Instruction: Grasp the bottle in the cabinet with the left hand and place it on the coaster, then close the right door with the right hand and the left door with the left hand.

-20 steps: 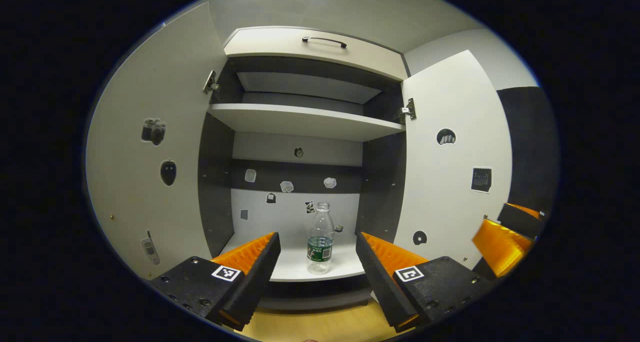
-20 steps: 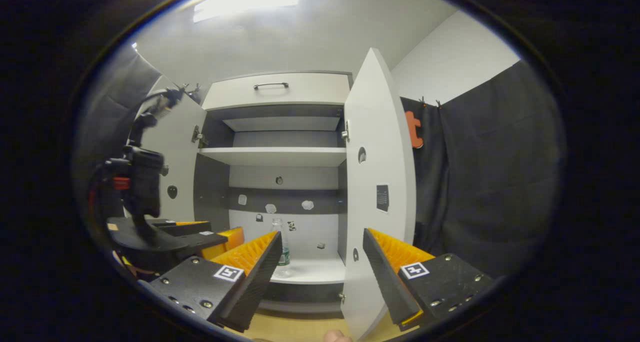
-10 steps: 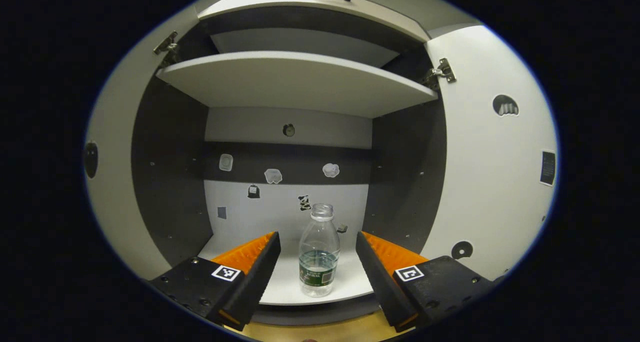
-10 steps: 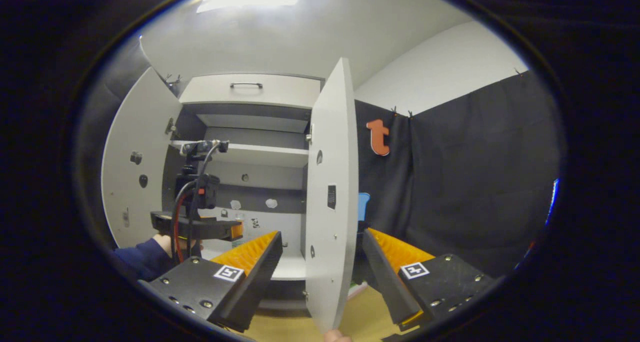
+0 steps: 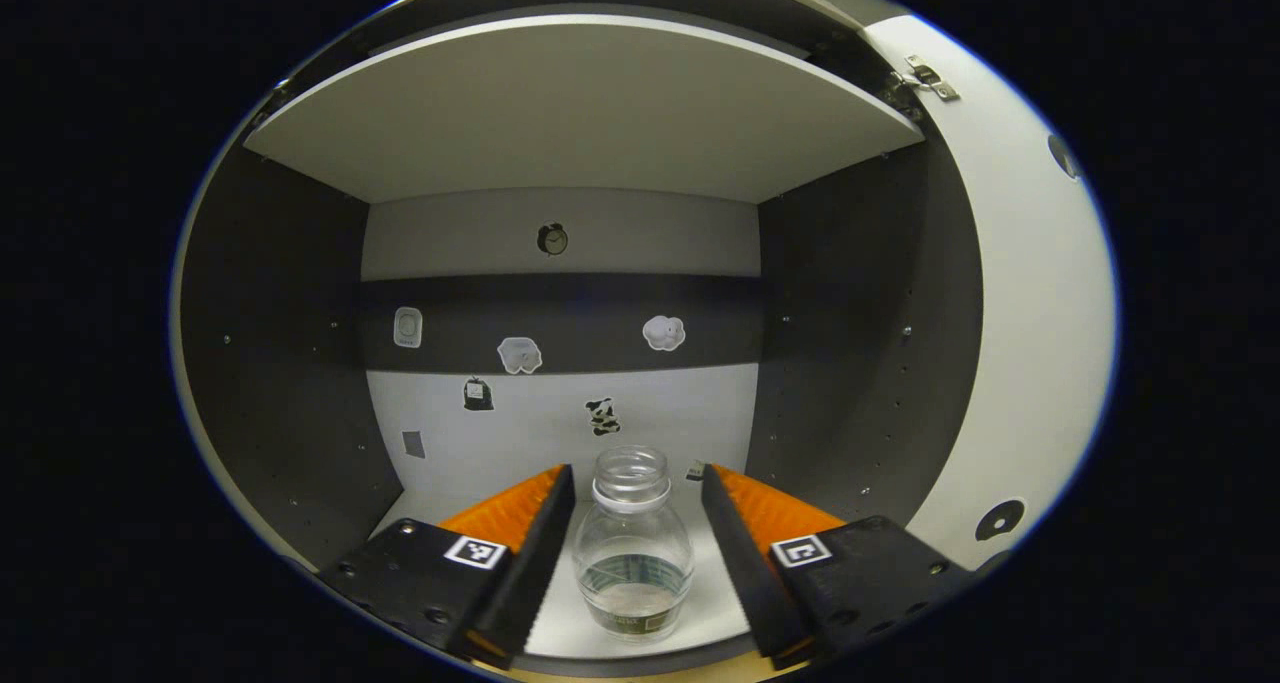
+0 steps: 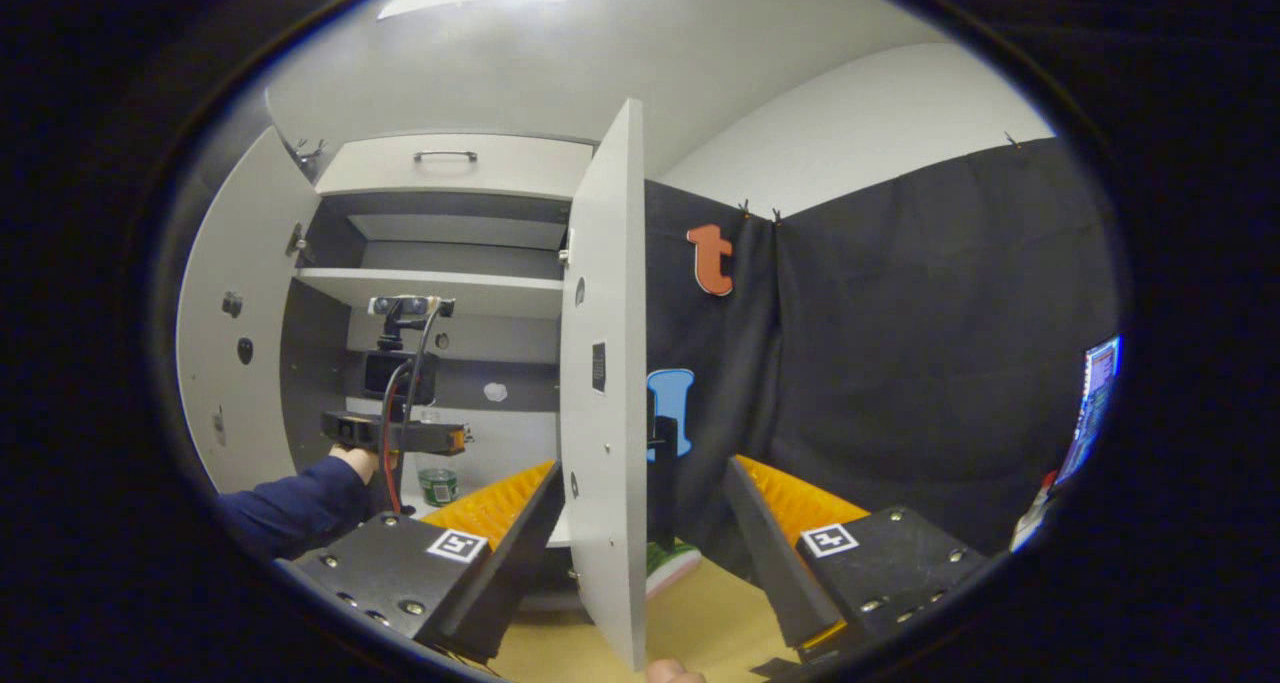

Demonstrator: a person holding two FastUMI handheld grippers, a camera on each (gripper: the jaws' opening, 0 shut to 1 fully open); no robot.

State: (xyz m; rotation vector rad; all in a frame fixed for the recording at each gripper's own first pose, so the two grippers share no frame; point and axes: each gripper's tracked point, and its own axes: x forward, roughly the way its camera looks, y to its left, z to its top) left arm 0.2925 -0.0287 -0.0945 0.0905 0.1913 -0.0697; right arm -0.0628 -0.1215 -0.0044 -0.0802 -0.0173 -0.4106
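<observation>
With the left gripper (image 5: 632,523) now pushed into the lower compartment of the cabinet (image 5: 300,363), its fingers (image 5: 520,553) straddle the bottle (image 5: 633,553), one each side, a sliver of gap showing on both flanks. Jaws spread, not clamped yet; narrower than half a second ago, when the bottle stood clearly ahead of the tips. Approach phase looks done. Next call is the squeeze.

Bottle is clear plastic, uncapped mouth up, upright on the bottom shelf (image 5: 560,623) near its front edge, a little liquid at the base. Likely light and easy to tip, so a centred close on the body below the shoulder seems safest.

Behind it: back wall with small stickers (image 5: 518,353), upper shelf (image 5: 580,113) overhead, right door (image 5: 1030,343) swung wide at the view's right.

Right gripper (image 6: 640,523) hangs back outside, fingers apart, holding nothing. The right door's edge (image 6: 605,383) sits between them in its view, nearer than a second ago, when the camera faced the cabinet interior. Contact with the door can't be confirmed. Farther off in the right gripper view, a blue sleeve (image 6: 290,508) and hand carry the left gripper (image 6: 395,433) inside the cabinet, bottle label (image 6: 437,486) just below it. Left door (image 6: 225,343) open too.

Coaster not spotted. Both doors pending.
</observation>
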